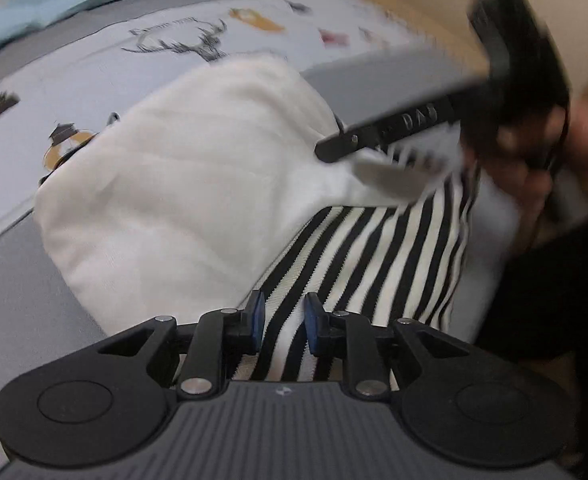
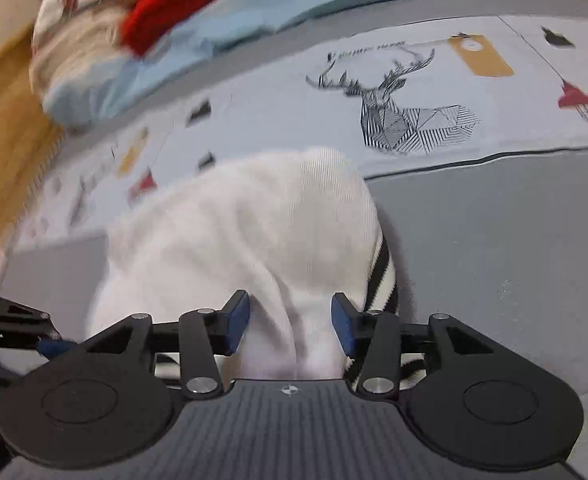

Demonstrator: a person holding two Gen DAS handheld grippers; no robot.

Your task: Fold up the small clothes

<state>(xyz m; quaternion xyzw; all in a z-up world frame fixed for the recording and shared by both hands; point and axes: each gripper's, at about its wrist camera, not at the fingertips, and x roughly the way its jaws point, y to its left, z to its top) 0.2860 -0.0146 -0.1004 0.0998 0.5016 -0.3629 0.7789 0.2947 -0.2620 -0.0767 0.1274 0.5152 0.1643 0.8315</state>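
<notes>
Both grippers' jaws parted — striped garment [image 1: 374,256] bunched between them.

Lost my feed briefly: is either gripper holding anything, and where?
Left gripper straddles the striped garment at its near edge; right gripper straddles its white side. Grip unconfirmed: both look open.

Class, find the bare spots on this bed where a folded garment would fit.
Free: plain grey sheet right of the white-and-striped garment, below the deer-print panel. Crowded: the far edge, heaped with pale blue fabric and a red cloth.
</notes>
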